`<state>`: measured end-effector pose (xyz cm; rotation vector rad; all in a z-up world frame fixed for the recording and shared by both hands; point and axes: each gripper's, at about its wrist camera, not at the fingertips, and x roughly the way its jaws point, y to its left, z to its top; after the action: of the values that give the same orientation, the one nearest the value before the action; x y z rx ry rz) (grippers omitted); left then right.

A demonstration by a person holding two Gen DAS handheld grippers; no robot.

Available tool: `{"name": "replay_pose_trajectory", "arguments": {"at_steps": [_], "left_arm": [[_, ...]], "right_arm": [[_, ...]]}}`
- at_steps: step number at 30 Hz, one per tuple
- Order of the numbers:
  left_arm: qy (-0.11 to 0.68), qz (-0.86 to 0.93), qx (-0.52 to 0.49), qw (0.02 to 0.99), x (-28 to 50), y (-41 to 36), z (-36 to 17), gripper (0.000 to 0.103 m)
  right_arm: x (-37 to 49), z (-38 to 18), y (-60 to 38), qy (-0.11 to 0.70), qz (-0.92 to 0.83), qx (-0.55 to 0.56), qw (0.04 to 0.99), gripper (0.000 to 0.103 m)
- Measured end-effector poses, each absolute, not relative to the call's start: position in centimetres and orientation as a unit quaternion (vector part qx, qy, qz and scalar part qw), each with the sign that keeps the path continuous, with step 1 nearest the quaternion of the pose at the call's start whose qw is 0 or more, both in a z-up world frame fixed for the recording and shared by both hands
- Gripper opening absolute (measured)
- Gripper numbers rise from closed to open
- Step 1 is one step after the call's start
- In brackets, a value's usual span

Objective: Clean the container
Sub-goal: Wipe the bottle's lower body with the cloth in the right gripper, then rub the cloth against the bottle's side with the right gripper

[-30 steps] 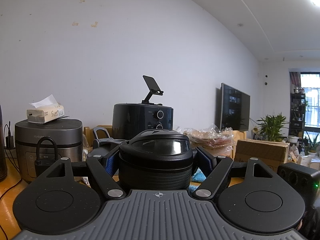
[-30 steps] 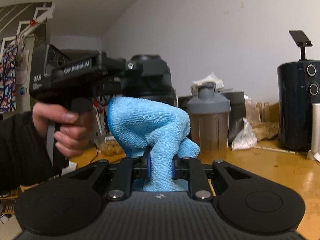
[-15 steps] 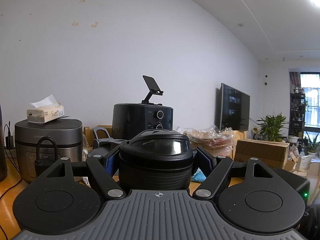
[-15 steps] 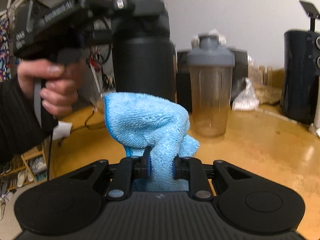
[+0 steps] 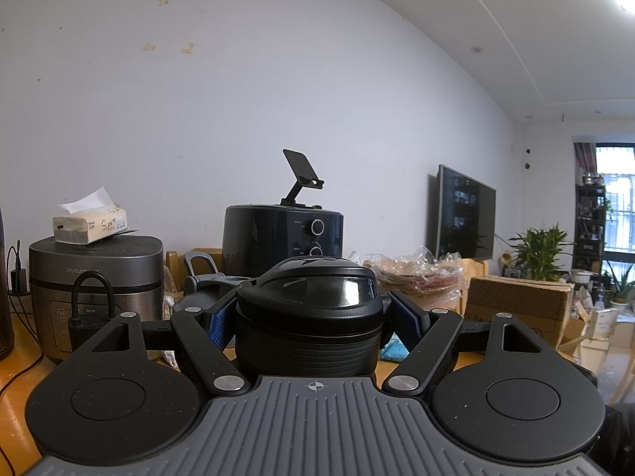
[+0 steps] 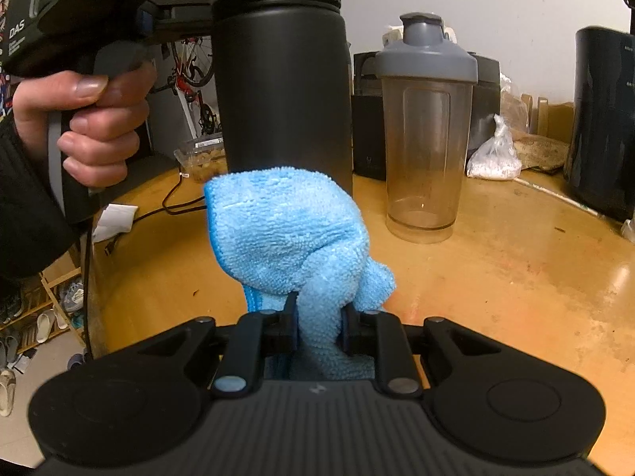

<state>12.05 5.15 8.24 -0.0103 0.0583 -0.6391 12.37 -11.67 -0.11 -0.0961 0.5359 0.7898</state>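
My left gripper [image 5: 310, 319] is shut on the ribbed neck of a black bottle [image 5: 309, 309] and holds it level, its blue pads [image 5: 217, 325] pressing on both sides. In the right wrist view the same black bottle [image 6: 281, 91] hangs above the wooden table [image 6: 496, 277], carried by a hand [image 6: 95, 119] on the left gripper's handle. My right gripper [image 6: 319, 327] is shut on a bunched blue cloth [image 6: 285, 234]. The cloth's top covers the bottle's lower end; I cannot tell whether they touch.
A grey-lidded clear shaker [image 6: 426, 127] stands on the table right of the black bottle. Behind it are a white bag [image 6: 494, 158] and a black air fryer [image 5: 278, 234]. A rice cooker [image 5: 95, 277] with a tissue pack [image 5: 91, 226] on it stands at the left.
The right gripper has tipped downward and come closer to the black bottle, so the cloth now sits in front of the bottle's lower end. The left gripper and bottle have not moved.
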Motion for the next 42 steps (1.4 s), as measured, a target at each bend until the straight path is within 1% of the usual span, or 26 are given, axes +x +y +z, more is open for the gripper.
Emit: {"name": "replay_pose_trajectory", "arguments": {"at_steps": [6, 12, 25, 30, 42], "left_arm": [[0.028, -0.314, -0.006, 0.949, 12.1, 5.2, 8.2, 0.076], [0.028, -0.314, -0.006, 0.949, 12.2, 5.2, 8.3, 0.076], [0.029, -0.314, -0.005, 0.949, 12.3, 5.1, 8.4, 0.076], [0.029, -0.314, -0.005, 0.949, 12.3, 4.9, 8.4, 0.076], [0.029, -0.313, -0.006, 0.949, 12.5, 4.9, 8.3, 0.076]], "right_arm": [[11.7, 0.5, -12.1, 0.228, 0.378, -0.038, 0.896, 0.014], [11.1, 1.2, -12.8, 0.180, 0.377, -0.020, 0.908, 0.014], [9.6, 2.4, -14.7, 0.029, 0.380, 0.050, 0.923, 0.014], [9.2, 3.1, -14.9, -0.008, 0.387, 0.068, 0.919, 0.014], [8.8, 3.7, -14.7, -0.015, 0.381, 0.069, 0.922, 0.014]]}}
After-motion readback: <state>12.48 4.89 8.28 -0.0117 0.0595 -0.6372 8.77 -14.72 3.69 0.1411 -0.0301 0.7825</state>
